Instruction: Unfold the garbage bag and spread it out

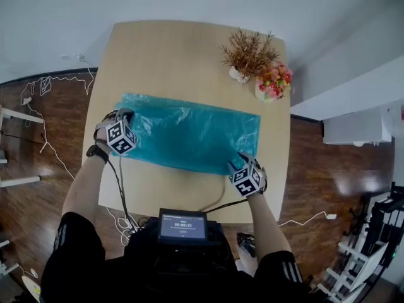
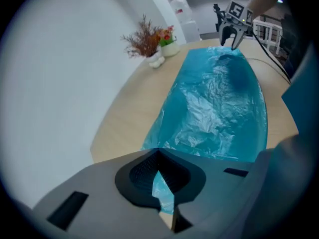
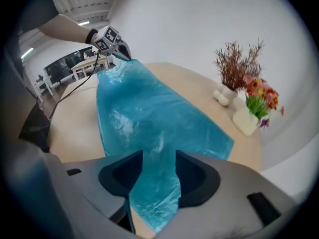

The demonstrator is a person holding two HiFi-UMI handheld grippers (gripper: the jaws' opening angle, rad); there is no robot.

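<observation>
A translucent blue garbage bag [image 1: 189, 131] lies spread lengthwise across the light wooden table [image 1: 189, 49]. My left gripper [image 1: 123, 117] is at the bag's left end, shut on a pinch of the film; in the left gripper view the blue film [image 2: 219, 103] runs up between the closed jaws of that gripper [image 2: 162, 183]. My right gripper [image 1: 243, 161] grips the bag's near right corner. In the right gripper view a strip of bag [image 3: 149, 108] is pulled up through its jaws [image 3: 152, 183]. Each gripper shows in the other's view, the right gripper [image 2: 233, 38] and the left gripper [image 3: 123, 53], at opposite ends.
A white vase of dried twigs [image 1: 247, 55] and a pot of coloured flowers [image 1: 273, 84] stand at the table's far right, just beyond the bag. A small screen [image 1: 183, 226] sits at the person's chest. Cables [image 1: 44, 87] trail on the dark floor at the left.
</observation>
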